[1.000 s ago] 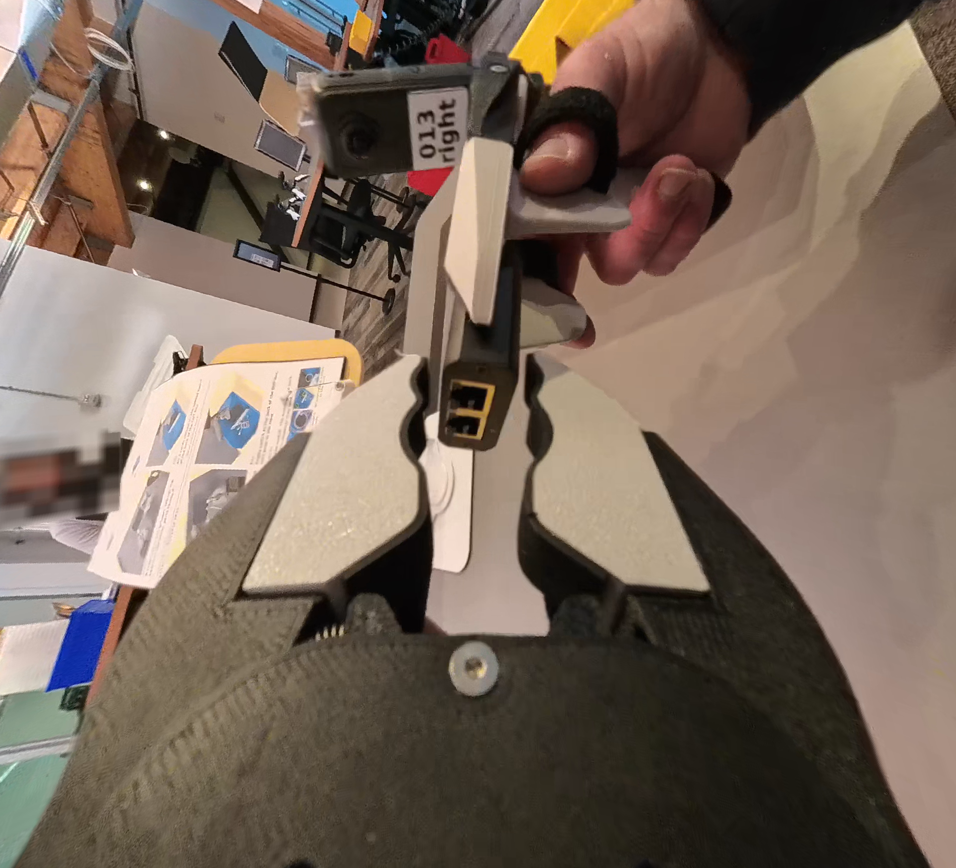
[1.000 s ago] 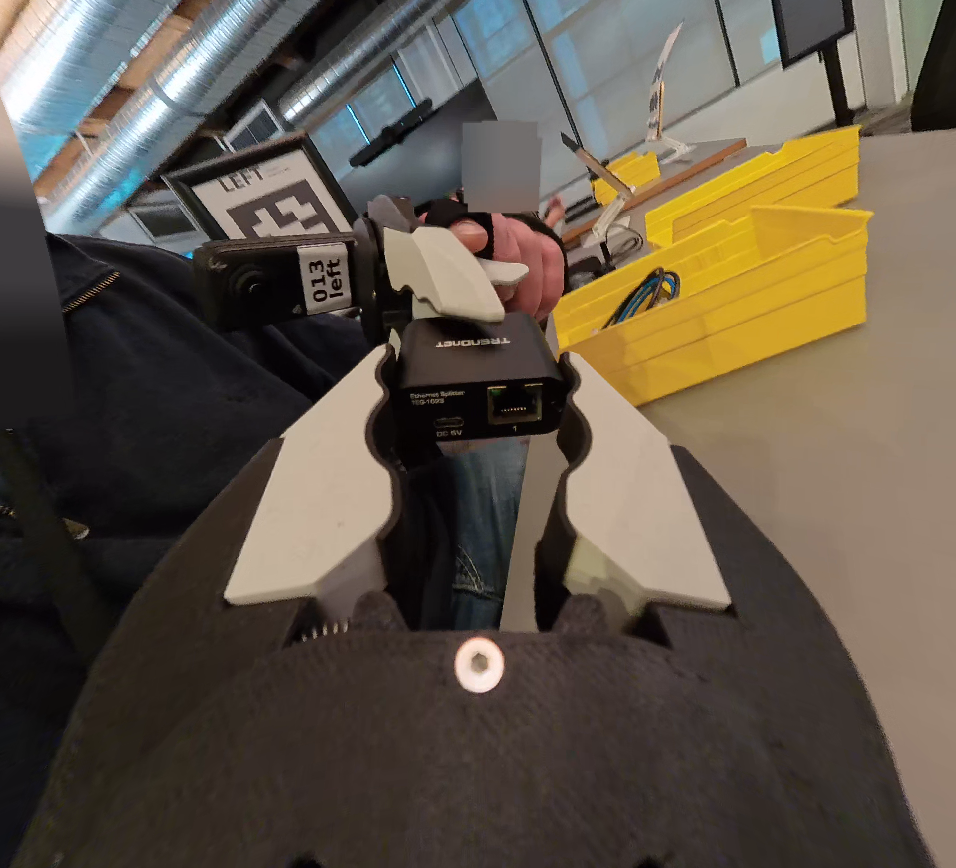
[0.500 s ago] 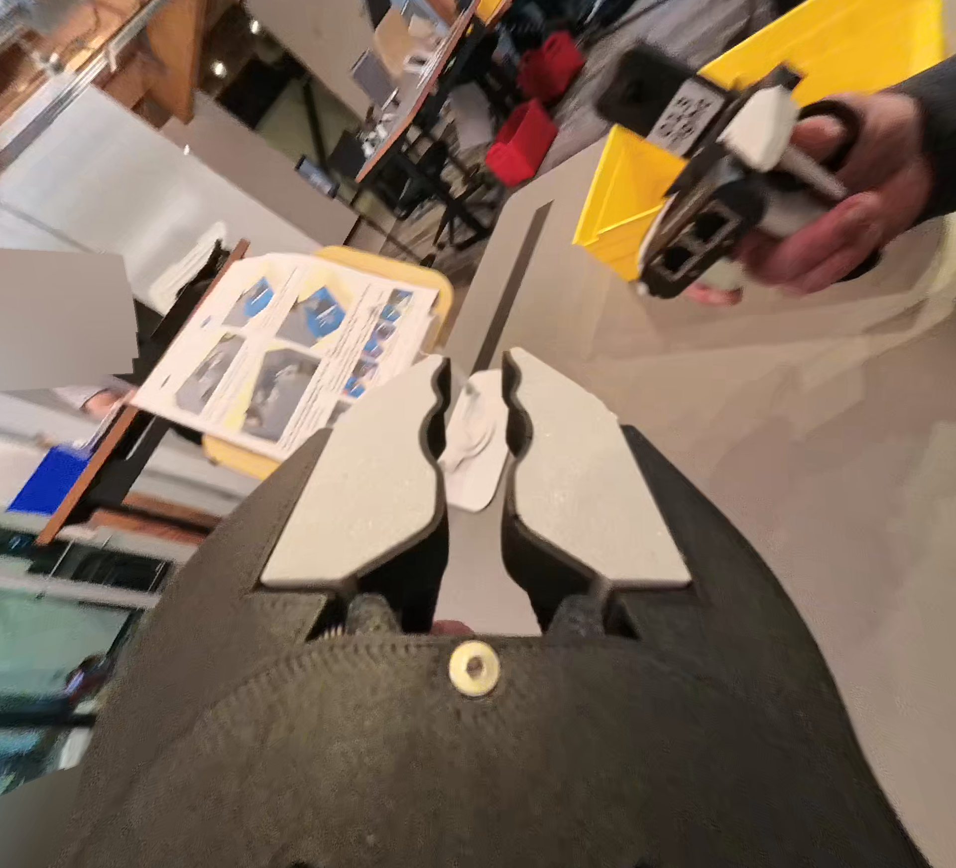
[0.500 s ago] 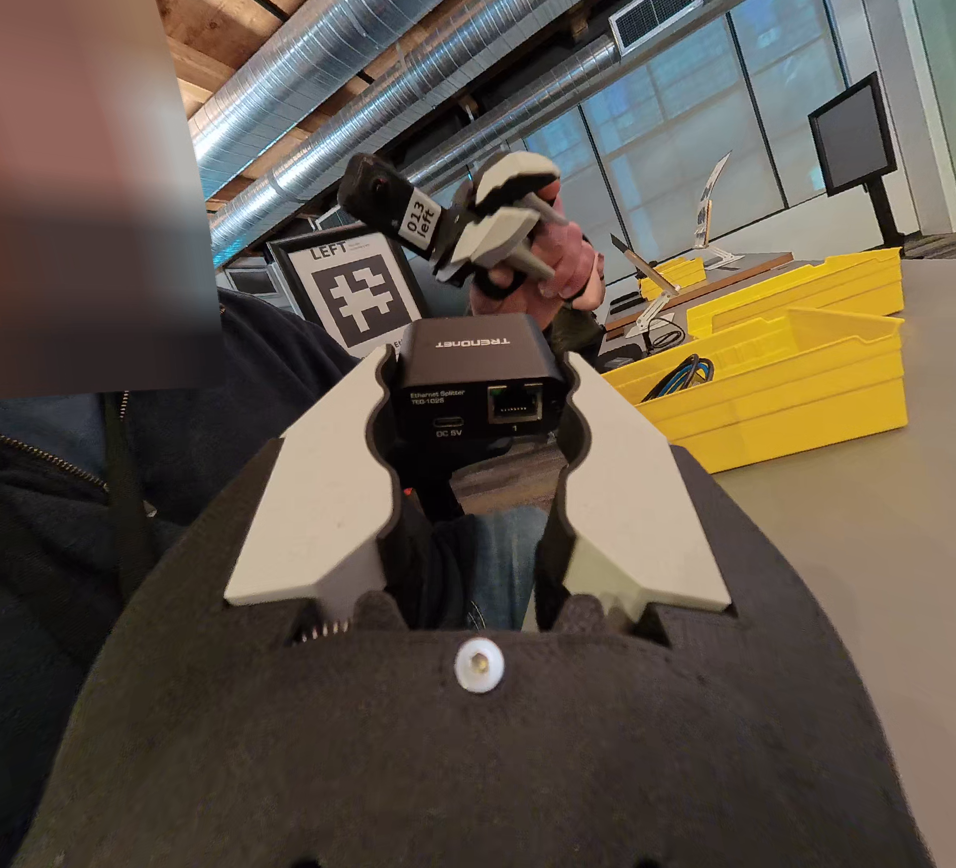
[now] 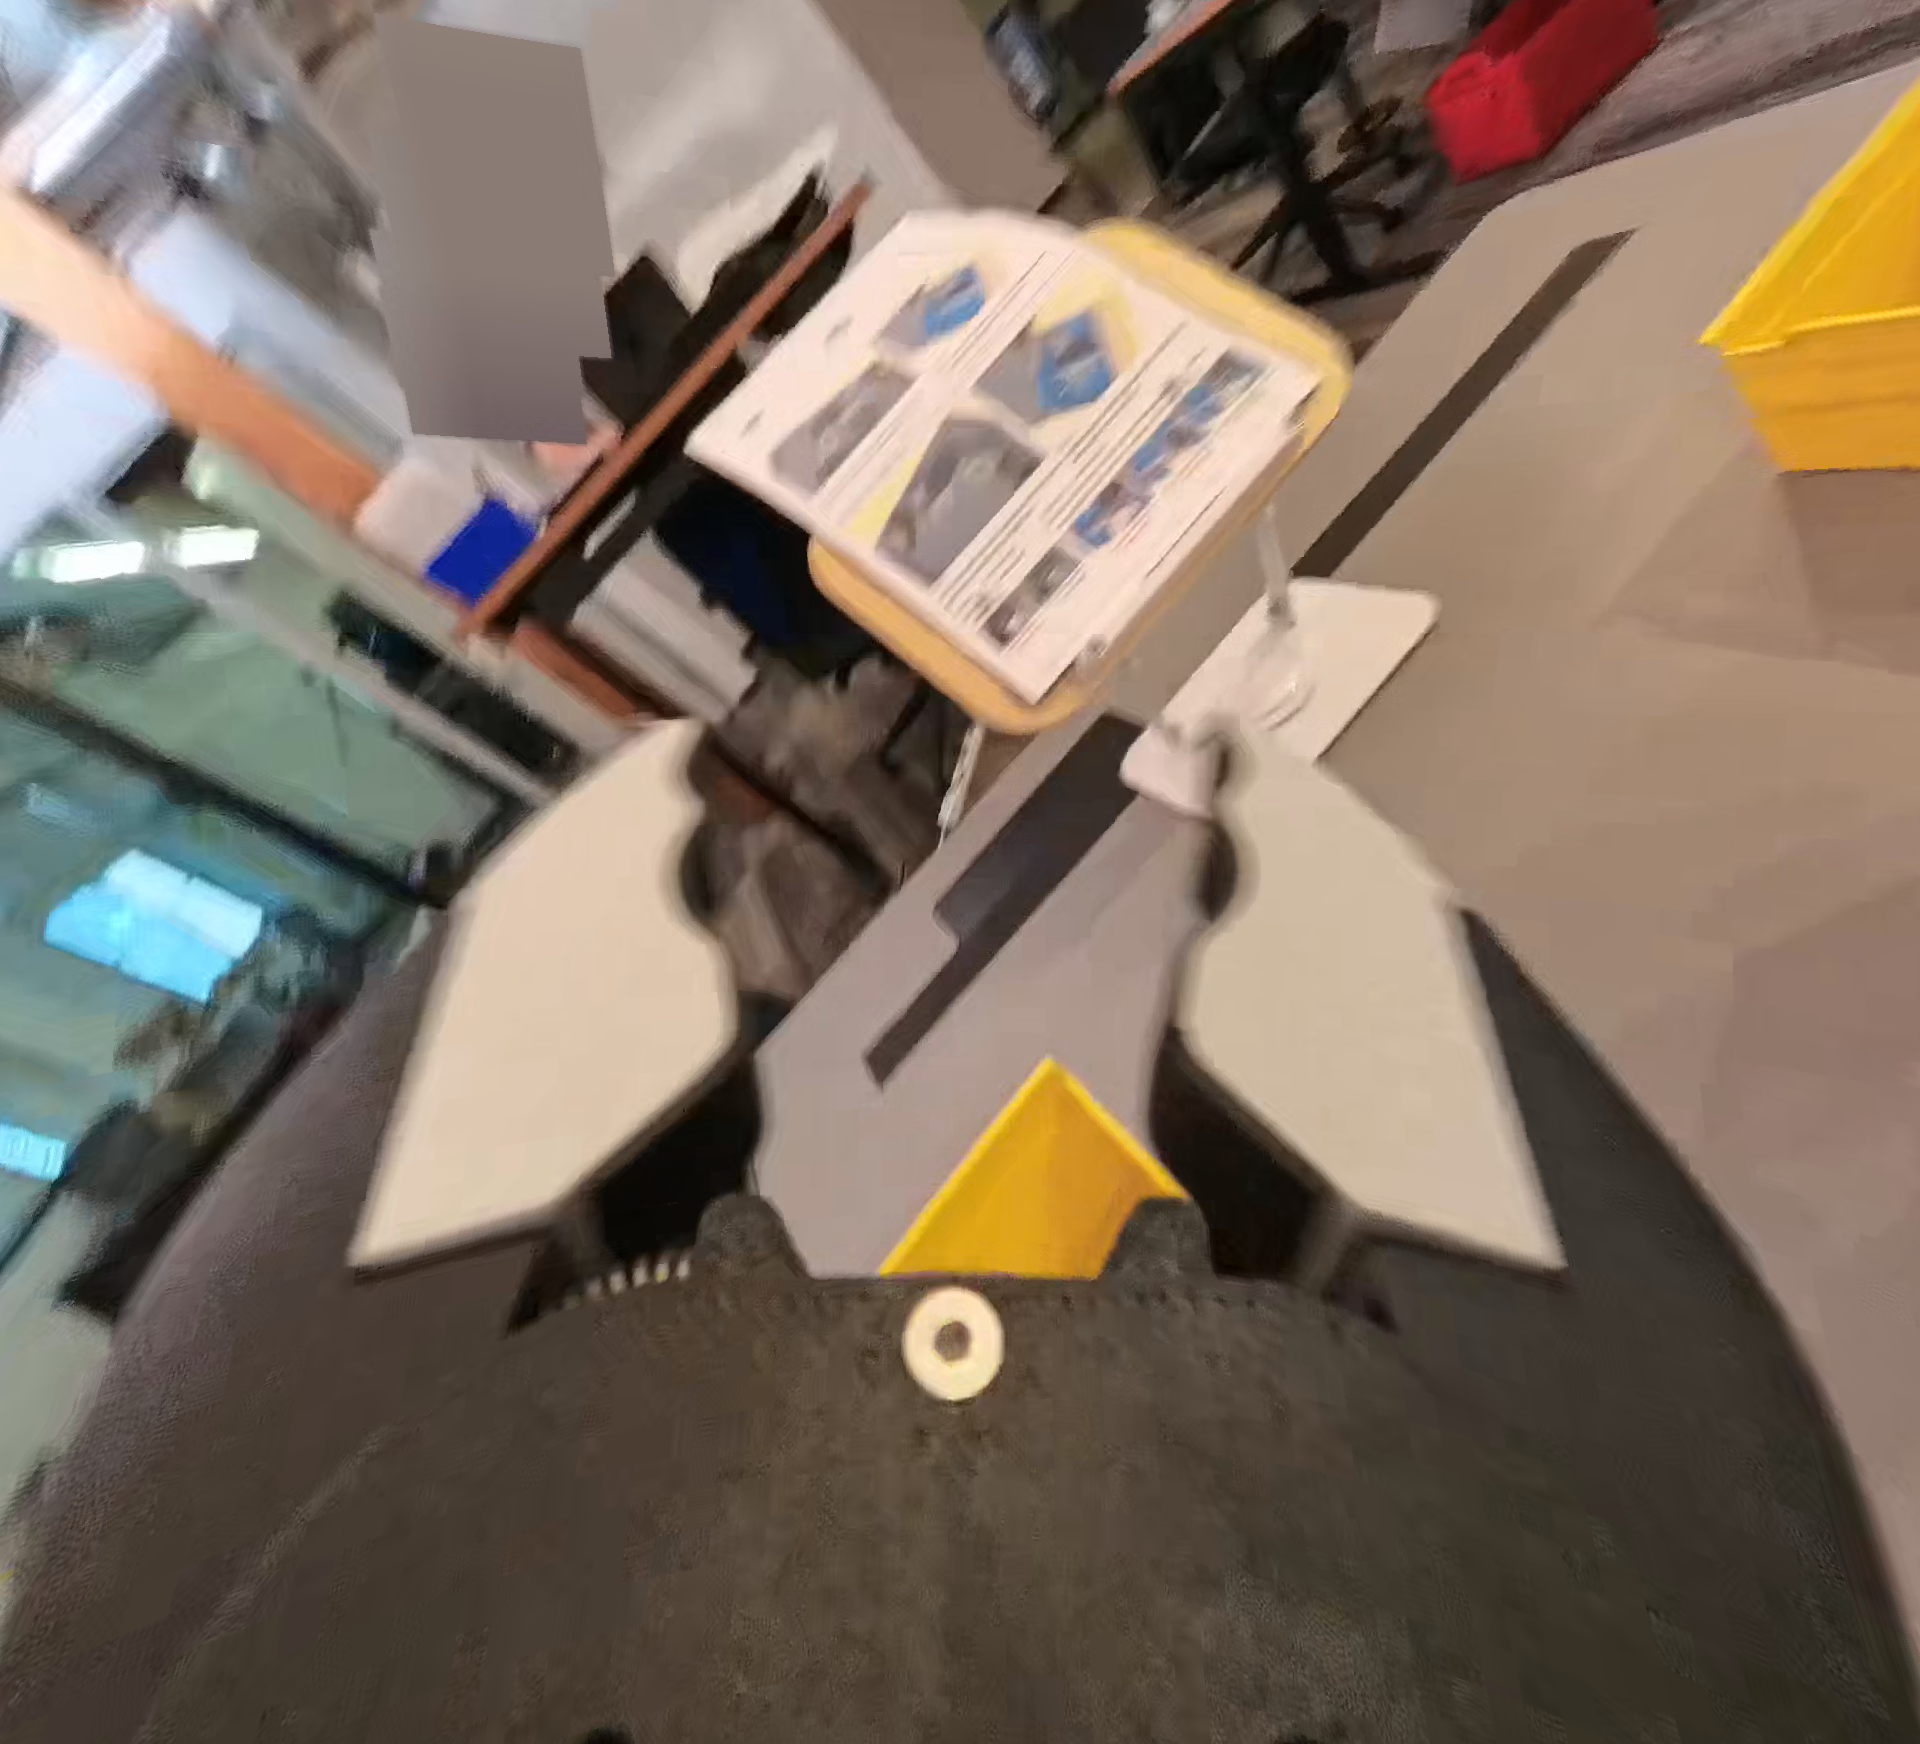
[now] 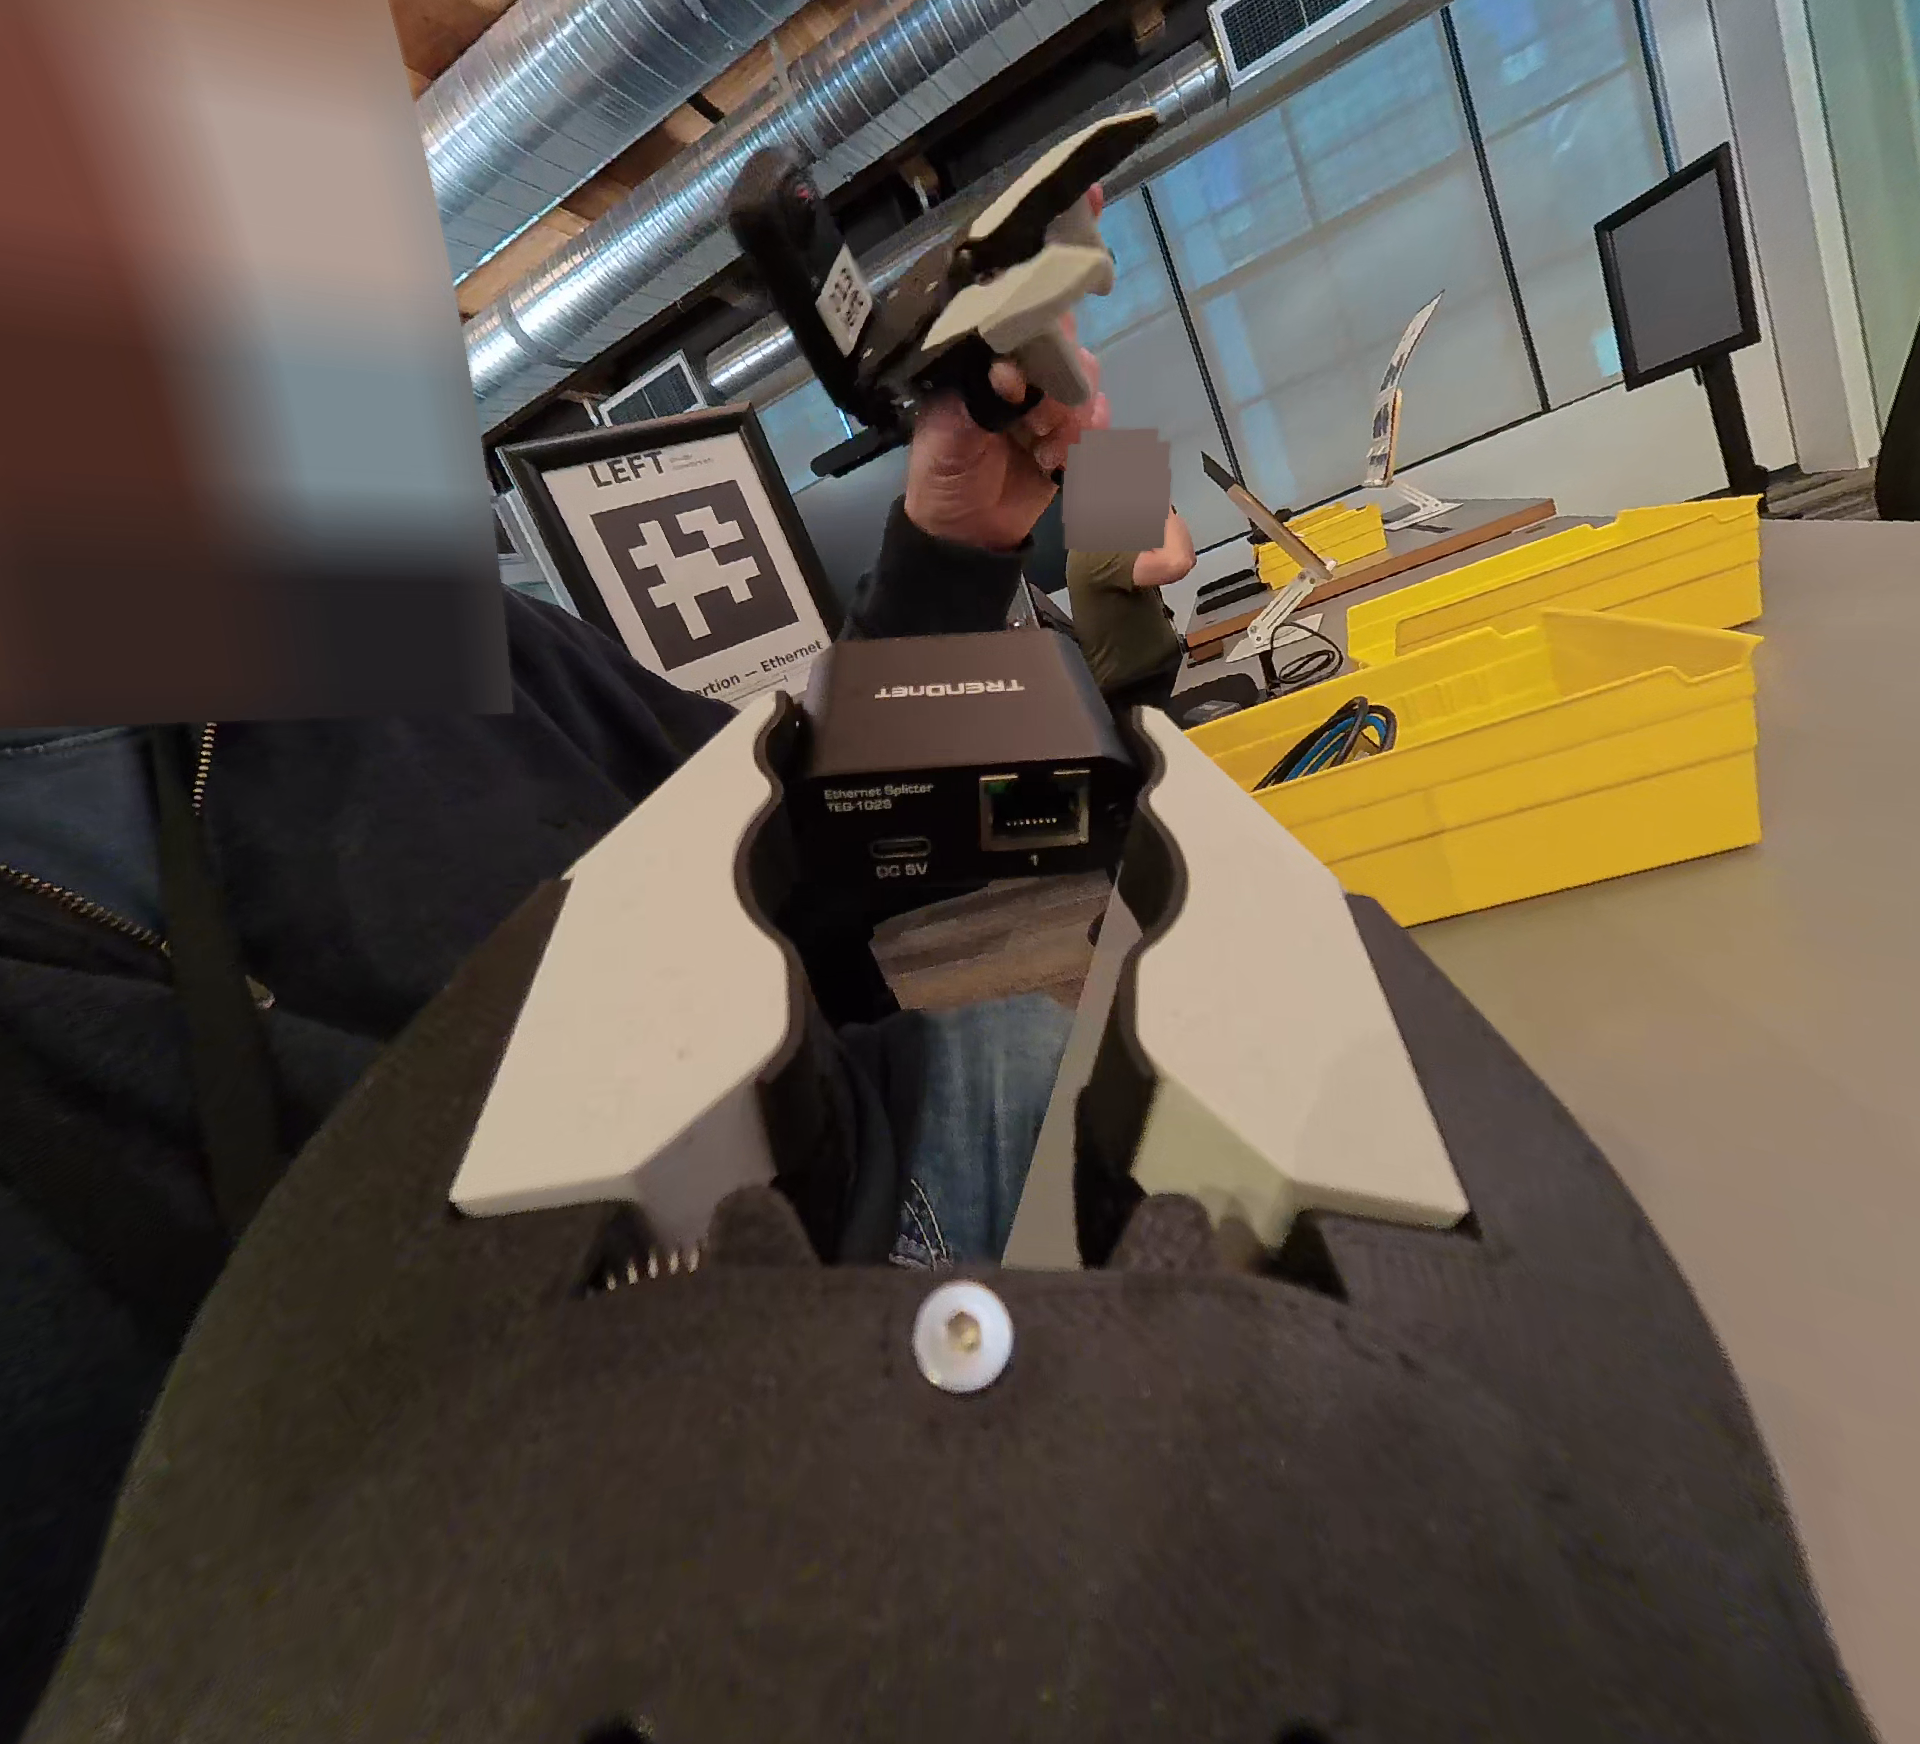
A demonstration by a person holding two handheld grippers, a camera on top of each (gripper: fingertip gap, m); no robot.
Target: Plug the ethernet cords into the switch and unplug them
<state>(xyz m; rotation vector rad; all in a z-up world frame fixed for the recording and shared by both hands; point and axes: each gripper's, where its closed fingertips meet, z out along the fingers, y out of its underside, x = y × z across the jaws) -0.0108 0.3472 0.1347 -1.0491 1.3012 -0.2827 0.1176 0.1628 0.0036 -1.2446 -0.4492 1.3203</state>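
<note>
Switch clamped between right gripper jaws, port facing back along them. Left gripper now clear of it, jaws spread wide and empty. Cords beyond right jaw, in yellow bin: presumably next.

The right gripper clamps the black ethernet switch between its jaws, port side facing the camera, beside yellow bins on the grey worktop.
</note>
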